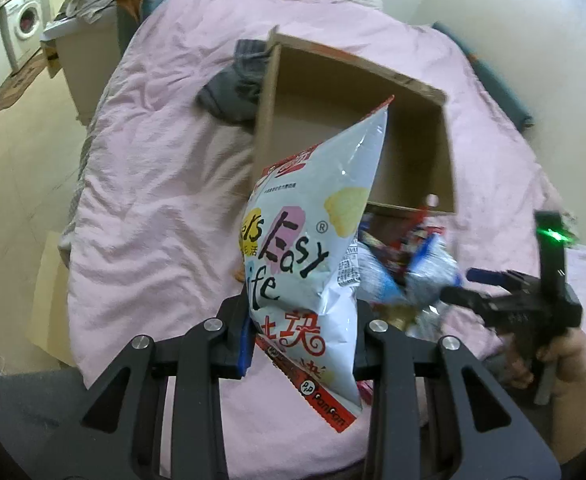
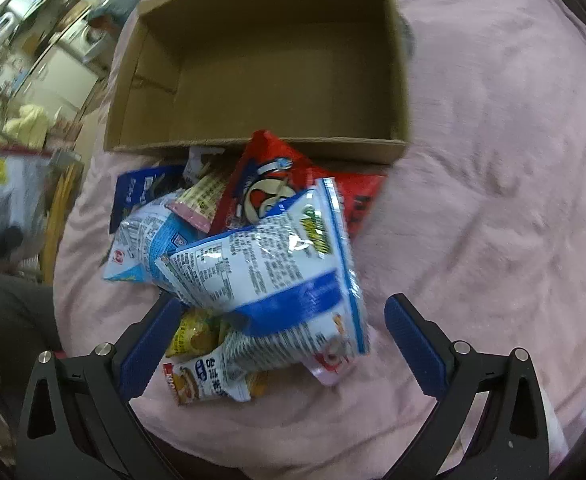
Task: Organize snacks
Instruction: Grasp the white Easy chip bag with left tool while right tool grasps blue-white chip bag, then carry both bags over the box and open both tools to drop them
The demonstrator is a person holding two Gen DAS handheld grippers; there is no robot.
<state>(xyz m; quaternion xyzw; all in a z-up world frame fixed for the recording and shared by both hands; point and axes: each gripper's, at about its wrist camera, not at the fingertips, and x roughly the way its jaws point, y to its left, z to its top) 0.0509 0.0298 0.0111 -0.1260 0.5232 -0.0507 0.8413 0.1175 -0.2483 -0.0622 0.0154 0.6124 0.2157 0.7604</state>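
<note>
Chips first: we hold the white chip bag (image 1: 313, 248) pinched by its lower half in the left gripper (image 1: 301, 344), jaws clenched on the crinkled film, and the bag stands up tilted with its top corner leaning toward the cardboard box (image 1: 413, 152). That box sits open on the pink quilt (image 1: 153, 160), and as far as both views show, nothing lies in it yet. To do this step well, we judge we should carry the bag over the near wall of the box, lower it until its bottom rests on the box floor against one side wall, and only then let go, so it leaves room for the others. The film looks slippery and puffed with air, so squeezing harder risks crushing the chips, and a loose hold risks a slip.

Our left gripper points forward and slightly down toward the box, raised above the quilt. Our right gripper (image 2: 281, 340) hovers low over the snack pile (image 2: 253, 248), its blue pads (image 2: 417, 352) spread wide on either side of the blue-and-white packet (image 2: 277, 276), gripping nothing. The pile lies on the quilt just against the near wall of the box, with a red packet (image 2: 289, 176) touching that wall. From the left view we see our right hand (image 1: 565, 356) wrapped around the gripper handle at the quilt's right edge, held roughly level
</note>
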